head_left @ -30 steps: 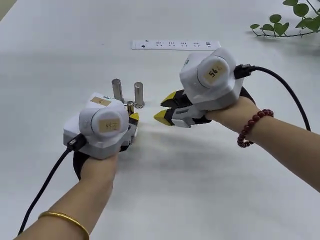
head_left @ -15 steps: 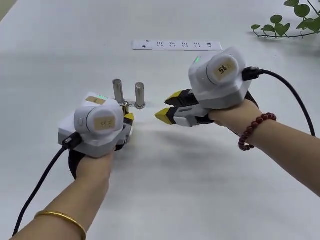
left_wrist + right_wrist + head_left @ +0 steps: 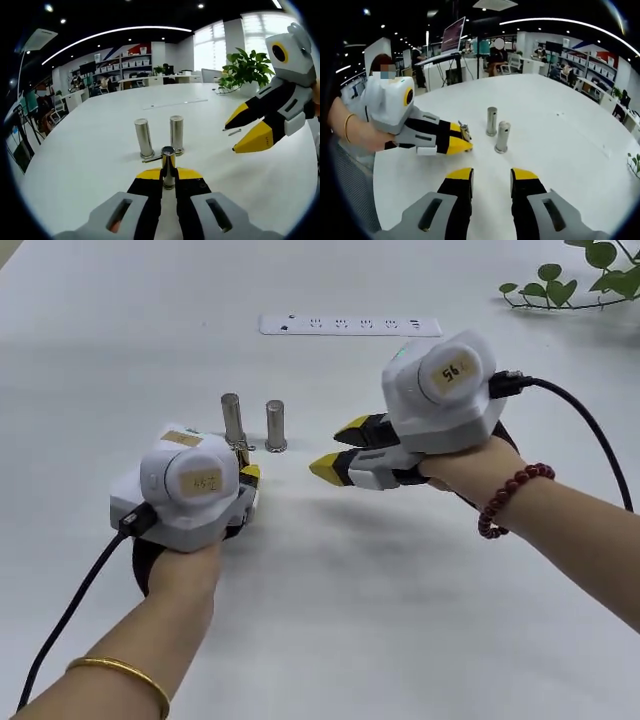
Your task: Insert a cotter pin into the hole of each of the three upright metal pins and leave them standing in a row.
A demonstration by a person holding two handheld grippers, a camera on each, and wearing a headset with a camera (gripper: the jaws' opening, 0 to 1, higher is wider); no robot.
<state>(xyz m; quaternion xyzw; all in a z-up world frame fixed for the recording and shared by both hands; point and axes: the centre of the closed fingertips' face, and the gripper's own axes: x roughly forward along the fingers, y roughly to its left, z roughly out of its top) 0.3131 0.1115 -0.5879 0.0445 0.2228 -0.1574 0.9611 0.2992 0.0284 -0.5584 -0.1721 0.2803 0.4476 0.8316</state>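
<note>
Left gripper view shows your left gripper (image 3: 169,176) clenched on the near metal pin (image 3: 168,159), likely steadying it upright. Your right gripper (image 3: 491,176) hovers parted, empty, to its right.

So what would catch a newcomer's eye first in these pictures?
At the white table, the chunky white left gripper is shut on a short metal pin, with a second pin and a third pin standing just behind it. The matching right gripper hangs open to their right in the head view.

Right hand-held gripper (image 3: 491,174), jaws parted, faces two pins (image 3: 502,136).
</note>
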